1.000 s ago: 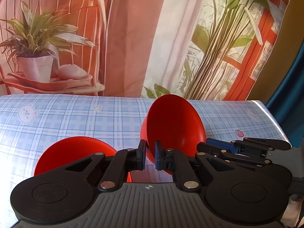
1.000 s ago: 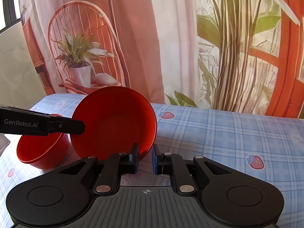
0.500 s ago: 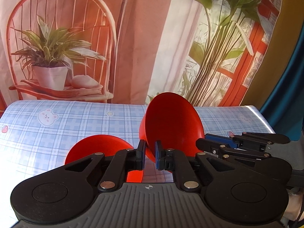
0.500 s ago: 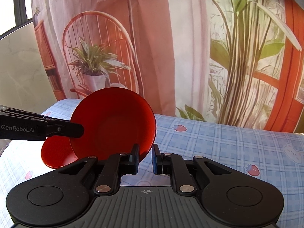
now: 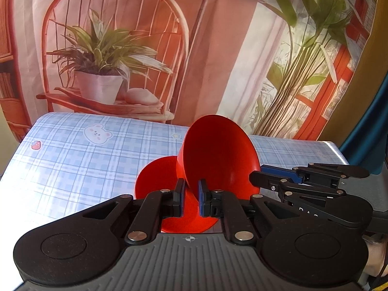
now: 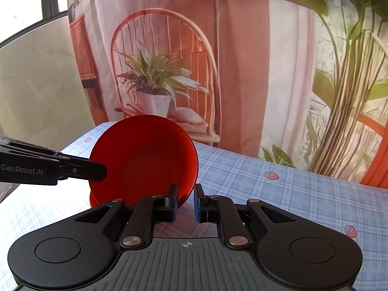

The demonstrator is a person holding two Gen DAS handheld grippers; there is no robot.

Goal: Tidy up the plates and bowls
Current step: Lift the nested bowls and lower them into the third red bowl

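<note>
1. Left hand-held gripper [image 5: 189, 197] is clamped on the rim of a tilted red bowl [image 5: 218, 155], held just above a second red bowl [image 5: 155, 177] on the checked counter [image 5: 72, 160].
2. Right hand-held gripper [image 6: 185, 202] has its fingers slightly apart around that same rim; I cannot tell whether they grip it.
3. Nesting looks under way; next, level and lower it.
4. Both bowls look empty.

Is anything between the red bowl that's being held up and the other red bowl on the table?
Nothing visible. The held bowl, gripped by both the left tongs and right tongs, hangs tilted just above the resting bowl, with no object between them.
</note>
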